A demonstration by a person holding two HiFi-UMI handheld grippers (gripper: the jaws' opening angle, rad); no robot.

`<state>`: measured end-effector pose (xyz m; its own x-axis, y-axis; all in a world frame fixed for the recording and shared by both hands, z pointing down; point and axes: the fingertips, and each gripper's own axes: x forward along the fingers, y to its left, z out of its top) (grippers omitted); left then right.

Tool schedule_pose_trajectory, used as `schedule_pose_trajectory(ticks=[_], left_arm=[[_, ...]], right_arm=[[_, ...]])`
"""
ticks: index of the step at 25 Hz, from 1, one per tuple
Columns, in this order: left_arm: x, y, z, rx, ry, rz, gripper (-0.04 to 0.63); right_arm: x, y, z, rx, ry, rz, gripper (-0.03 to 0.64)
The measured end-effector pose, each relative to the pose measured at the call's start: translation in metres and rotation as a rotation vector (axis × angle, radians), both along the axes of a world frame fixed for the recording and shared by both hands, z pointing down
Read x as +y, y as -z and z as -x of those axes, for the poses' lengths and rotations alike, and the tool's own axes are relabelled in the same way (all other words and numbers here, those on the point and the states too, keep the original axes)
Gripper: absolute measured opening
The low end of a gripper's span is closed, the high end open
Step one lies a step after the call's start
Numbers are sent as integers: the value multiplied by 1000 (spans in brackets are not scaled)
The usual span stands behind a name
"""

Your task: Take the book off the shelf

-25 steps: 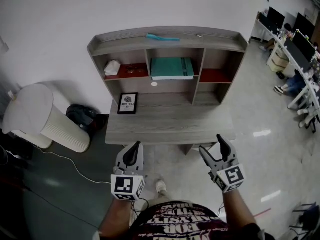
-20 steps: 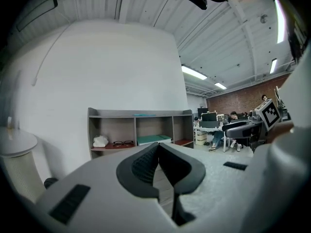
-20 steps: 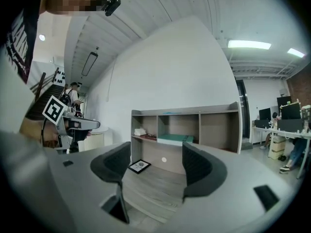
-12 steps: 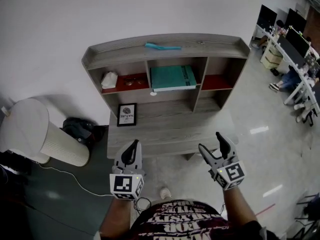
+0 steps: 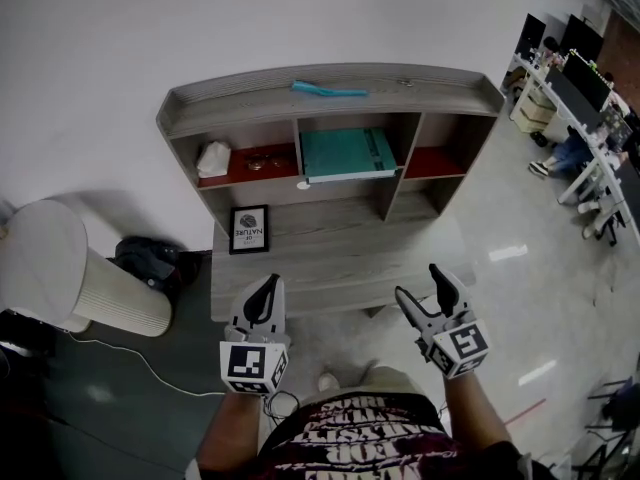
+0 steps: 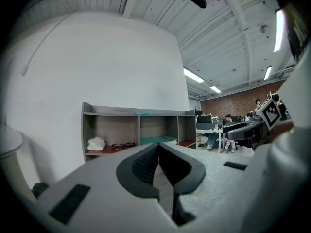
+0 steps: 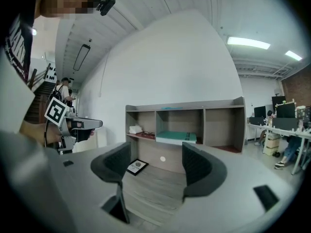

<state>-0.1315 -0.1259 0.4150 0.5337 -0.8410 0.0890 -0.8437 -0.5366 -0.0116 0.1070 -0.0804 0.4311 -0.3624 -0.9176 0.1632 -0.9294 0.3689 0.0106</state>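
A teal book (image 5: 345, 153) lies flat in the middle compartment of the grey wooden shelf (image 5: 330, 83) on the desk; it also shows as the teal book (image 7: 176, 137) in the right gripper view and the book (image 6: 156, 140) in the left gripper view. My left gripper (image 5: 266, 290) hovers in front of the desk's near edge, jaws shut with nothing between them. My right gripper (image 5: 424, 285) is level with it on the right, jaws open and empty. Both are well short of the shelf.
A white cloth (image 5: 212, 158) and glasses (image 5: 262, 156) sit in the left compartment. A framed picture (image 5: 248, 228) leans on the desk top (image 5: 340, 253). A teal object (image 5: 327, 89) lies on the shelf's top. A white ribbed bin (image 5: 75, 283) stands left; office desks with people (image 5: 575, 98) right.
The view has shifted slightly nearer the desk; the shelf and desk sit a little lower in the head view. Both grippers keep their places and jaw states.
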Motion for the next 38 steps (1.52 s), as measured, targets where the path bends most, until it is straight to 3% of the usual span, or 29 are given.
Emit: schedule_pose_trajectory(ticks=[14,38], left_arm=[[-25,-13,12,4,43,27,6],[-161,-51,-40,-57,45,112,6]], right_arm=[[-40,-9,0,-12,12,13,327],[-202,-67,-55,-147,20,182,328]])
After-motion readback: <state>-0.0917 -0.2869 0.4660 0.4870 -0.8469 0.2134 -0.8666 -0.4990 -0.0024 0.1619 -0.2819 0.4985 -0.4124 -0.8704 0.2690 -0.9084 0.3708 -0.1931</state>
